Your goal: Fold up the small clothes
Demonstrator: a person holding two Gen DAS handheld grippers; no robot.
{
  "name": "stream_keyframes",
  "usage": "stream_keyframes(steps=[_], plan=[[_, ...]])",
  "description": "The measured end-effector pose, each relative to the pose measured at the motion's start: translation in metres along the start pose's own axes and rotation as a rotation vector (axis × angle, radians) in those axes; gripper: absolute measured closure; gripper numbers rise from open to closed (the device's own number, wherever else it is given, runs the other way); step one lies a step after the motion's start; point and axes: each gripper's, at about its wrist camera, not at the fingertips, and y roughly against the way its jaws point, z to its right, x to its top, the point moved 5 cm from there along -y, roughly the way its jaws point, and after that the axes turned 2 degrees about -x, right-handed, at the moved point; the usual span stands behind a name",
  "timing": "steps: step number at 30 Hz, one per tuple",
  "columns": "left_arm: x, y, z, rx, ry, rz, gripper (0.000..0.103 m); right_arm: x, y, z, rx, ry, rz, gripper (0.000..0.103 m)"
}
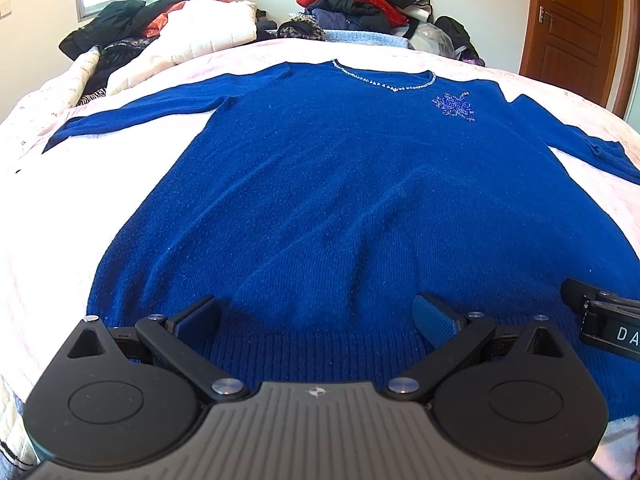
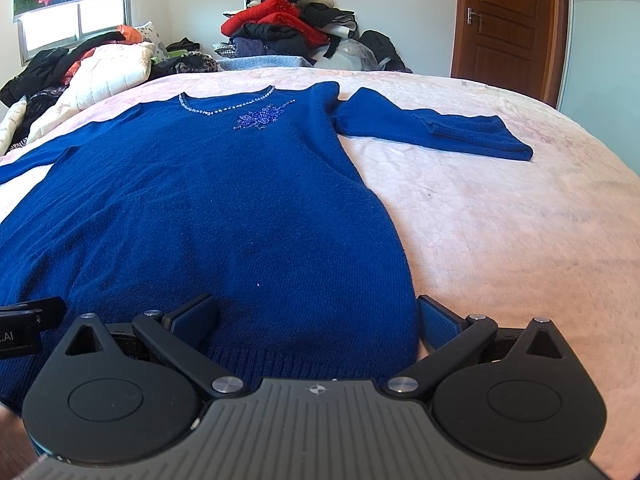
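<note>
A royal-blue knit sweater (image 1: pixel 320 184) lies flat, front up, on a pink bedspread (image 1: pixel 52 208), with both sleeves spread out and a beaded neckline at the far end. It also shows in the right wrist view (image 2: pixel 208 208), its right sleeve (image 2: pixel 436 130) stretched to the right. My left gripper (image 1: pixel 316 316) is open and empty, low over the ribbed hem near its left half. My right gripper (image 2: pixel 316 316) is open and empty over the hem's right corner, its right finger (image 2: pixel 438 322) past the sweater's edge. The right gripper's tip (image 1: pixel 600 316) shows in the left wrist view.
A pile of red, black and dark clothes (image 1: pixel 360 4) stands beyond the bed's far edge. White quilted bedding and dark garments (image 1: pixel 172 36) lie at the far left. A brown door (image 2: pixel 508 20) is at the right. Bare bedspread (image 2: pixel 500 232) lies right of the sweater.
</note>
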Motion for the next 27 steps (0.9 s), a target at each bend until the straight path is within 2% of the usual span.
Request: stream_keyframes(steps=[8,12,21,27], plan=[[0.004,0.0,-0.001,-0.001,-0.022,-0.002,0.0,-0.001,0.002,-0.001,-0.004,0.026,-0.006,0.001],[0.011,-0.001,-0.003,0.022,-0.026,0.001,0.0,0.004,0.001,-0.004,0.001,0.046,-0.03,0.0],[0.03,-0.012,-0.003,0.011,-0.012,0.004,0.0,0.031,-0.001,-0.002,0.061,0.055,-0.033,0.0],[0.046,-0.022,0.007,-0.004,-0.027,0.017,0.0,0.045,-0.017,-0.006,0.059,0.083,-0.019,0.0]])
